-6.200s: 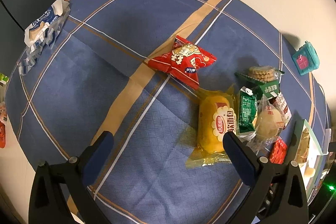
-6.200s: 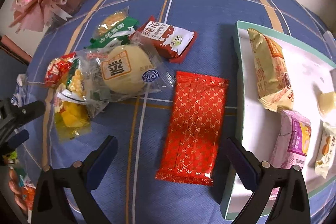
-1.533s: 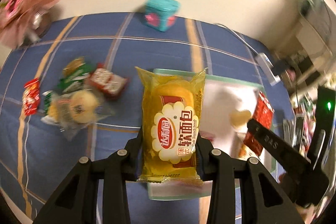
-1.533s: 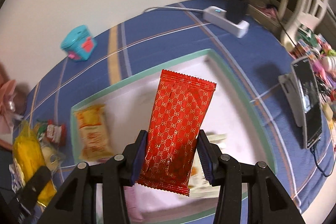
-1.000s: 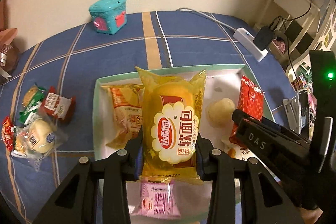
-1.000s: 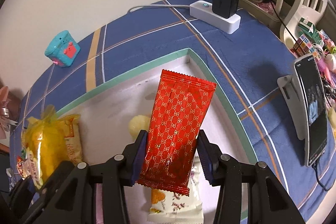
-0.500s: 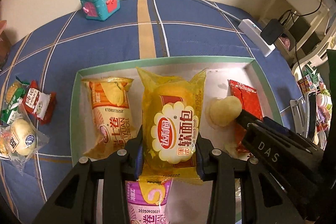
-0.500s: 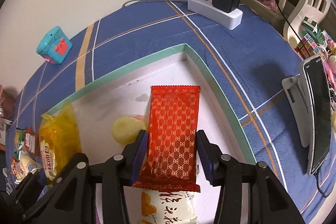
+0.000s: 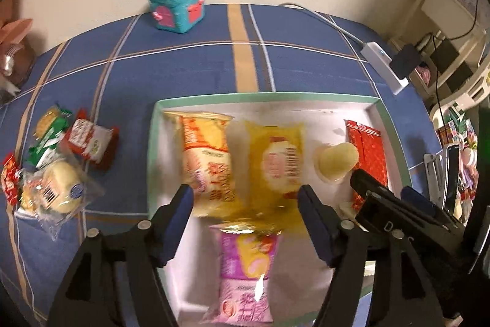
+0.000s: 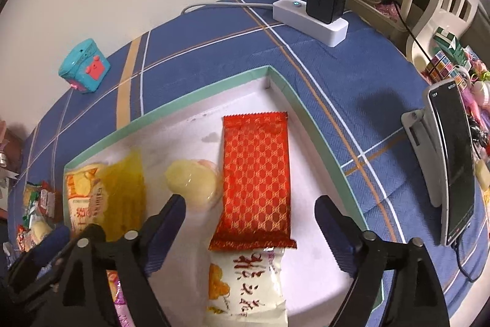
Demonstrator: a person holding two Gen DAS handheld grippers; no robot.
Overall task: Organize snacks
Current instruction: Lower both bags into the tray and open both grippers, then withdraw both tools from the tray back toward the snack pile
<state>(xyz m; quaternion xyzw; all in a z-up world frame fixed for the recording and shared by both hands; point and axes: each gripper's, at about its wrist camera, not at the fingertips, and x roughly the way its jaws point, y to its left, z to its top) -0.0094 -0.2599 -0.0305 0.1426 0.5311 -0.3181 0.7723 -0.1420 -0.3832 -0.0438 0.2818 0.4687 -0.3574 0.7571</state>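
Both hands are at the release stage over the green-rimmed tray (image 9: 395, 140), and every place below is given from that tray. The left gripper (image 9: 246, 198) hangs above the tray's middle with its jaws opening; the yellow bread packet (image 9: 275, 164) lies blurred between them, the pads clear of it, apparently dropping or just landed beside the orange snack packet (image 9: 205, 155), which sits toward the tray's left wall. The right gripper (image 10: 249, 210) is over the tray's right half, its jaws also opening and already wide; the red patterned packet (image 10: 255, 183) lies flat on the tray floor between them, touched by neither pad, just beside a pale round jelly cup (image 10: 191, 181) on its left and above a white packet (image 10: 245, 287) at the tray's near edge. A pink packet (image 9: 245, 265) lies at the near edge too, under the yellow one's lower end. To finish this step well, I would let both sets of fingers spread fully before lifting, then rise straight up so no pad catches a wrapper's crimped edge and drags it out of line. The yellow packet looks likely to overlap the pink one, so a small nudge toward the tray's far wall may be worthwhile. Left of the tray, on the blue checked cloth (image 9: 190, 66), a cluster of loose snacks (image 9: 58, 167) waits well apart from it, so the task seems partway done; a teal toy box (image 9: 177, 8) stands beyond the tray by the wall.
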